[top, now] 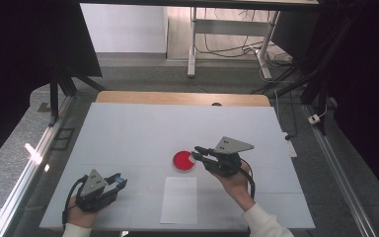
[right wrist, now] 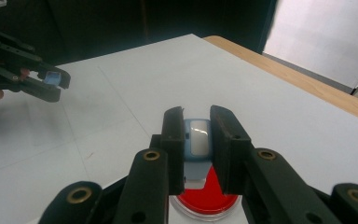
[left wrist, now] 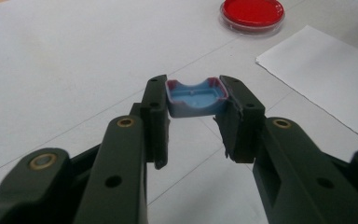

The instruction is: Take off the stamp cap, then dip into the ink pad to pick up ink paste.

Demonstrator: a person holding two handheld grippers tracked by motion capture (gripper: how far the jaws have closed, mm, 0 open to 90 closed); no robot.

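While the person's two hands are resting over the near half of the white table (top: 128, 133), each hand-held gripper is clenching a small blue piece. The left hand-held gripper (left wrist: 193, 105) is sitting low at the near left of the table, and its jaws are pinching a blue cap (left wrist: 195, 99) by its two sides; the cap's hollow side is facing the camera, with a reddish tinge along its upper corners. In the high view this left hand-held gripper (top: 118, 180) is pointing to the right, well apart from the other one. The right hand-held gripper (right wrist: 196, 140) is hovering just above a round dish of red medium (right wrist: 208, 198), gripping a small blue-and-white container (right wrist: 198, 147) upright between its jaws. Seen from above, the right hand-held gripper (top: 197, 153) is reaching leftward over the dish's (top: 181, 161) right edge. A white paper sheet (top: 179, 200) is lying flat just in front of the dish, nearer the person.
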